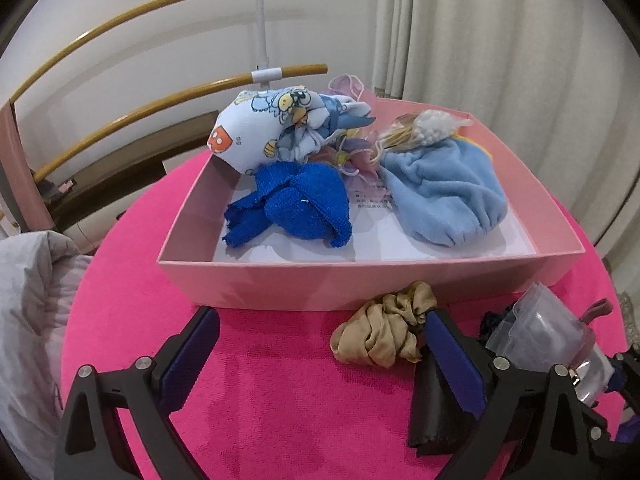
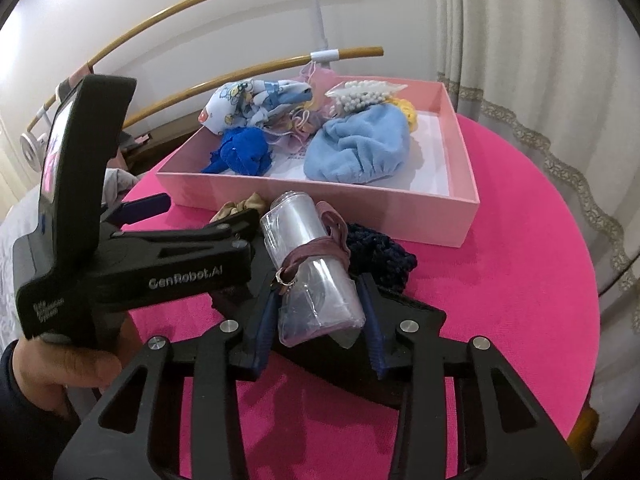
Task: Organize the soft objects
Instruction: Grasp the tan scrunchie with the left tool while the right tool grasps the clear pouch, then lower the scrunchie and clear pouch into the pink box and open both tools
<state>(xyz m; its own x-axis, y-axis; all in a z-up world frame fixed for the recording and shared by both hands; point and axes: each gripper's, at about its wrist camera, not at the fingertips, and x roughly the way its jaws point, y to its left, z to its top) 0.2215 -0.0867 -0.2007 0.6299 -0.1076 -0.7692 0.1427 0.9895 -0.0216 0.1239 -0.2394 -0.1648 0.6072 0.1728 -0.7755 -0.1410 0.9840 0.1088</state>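
My left gripper [image 1: 320,320] stands open and low over the pink tablecloth. A tan satin scrunchie [image 1: 384,332] lies between its fingers, against the right pad [image 1: 448,344]. My right gripper [image 2: 320,296] is shut on a clear plastic roll [image 2: 308,264] bound with a mauve hair band; the roll [image 1: 548,320] also shows at the right of the left wrist view. Just beyond stands the pink box [image 1: 360,272], holding a royal blue knit cloth [image 1: 296,204], a light blue fleece cap [image 1: 444,196], a cartoon-print cloth [image 1: 272,124] and a bag of white beads [image 1: 428,124].
A dark navy knit piece [image 2: 380,256] and a flat black item [image 2: 400,320] lie under the right gripper. Wooden rack rails [image 1: 160,108] curve behind the box. Curtains [image 2: 540,80] hang at the right, and grey bedding [image 1: 32,280] lies at the left. A hand [image 2: 80,364] holds the left gripper.
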